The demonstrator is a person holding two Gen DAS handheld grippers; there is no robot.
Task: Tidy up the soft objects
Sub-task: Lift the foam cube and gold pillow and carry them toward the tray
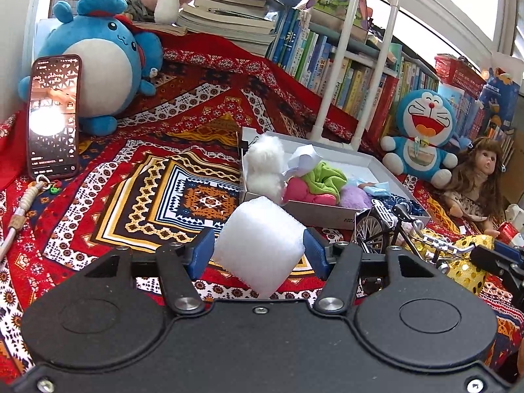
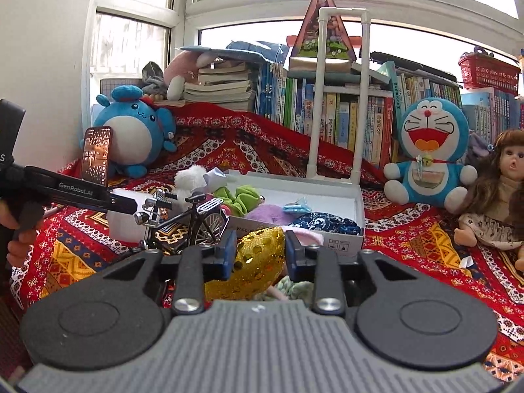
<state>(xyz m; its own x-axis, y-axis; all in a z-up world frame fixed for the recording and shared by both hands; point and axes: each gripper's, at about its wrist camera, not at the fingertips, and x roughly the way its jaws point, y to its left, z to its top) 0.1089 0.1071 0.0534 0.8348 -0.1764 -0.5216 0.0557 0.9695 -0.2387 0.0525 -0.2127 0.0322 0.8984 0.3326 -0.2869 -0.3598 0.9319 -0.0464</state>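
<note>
My left gripper is shut on a white foam block and holds it above the patterned cloth, in front of the white box. The box holds a white fluffy toy, a green scrunchie, pink, purple and blue soft items. My right gripper is shut on a gold sequined soft object, just in front of the same box. The foam block also shows in the right wrist view, at the left gripper's tip.
A model bicycle stands between the grippers beside the box. A phone leans on a blue round plush. A Doraemon plush, a doll, a white pipe frame and bookshelves stand behind.
</note>
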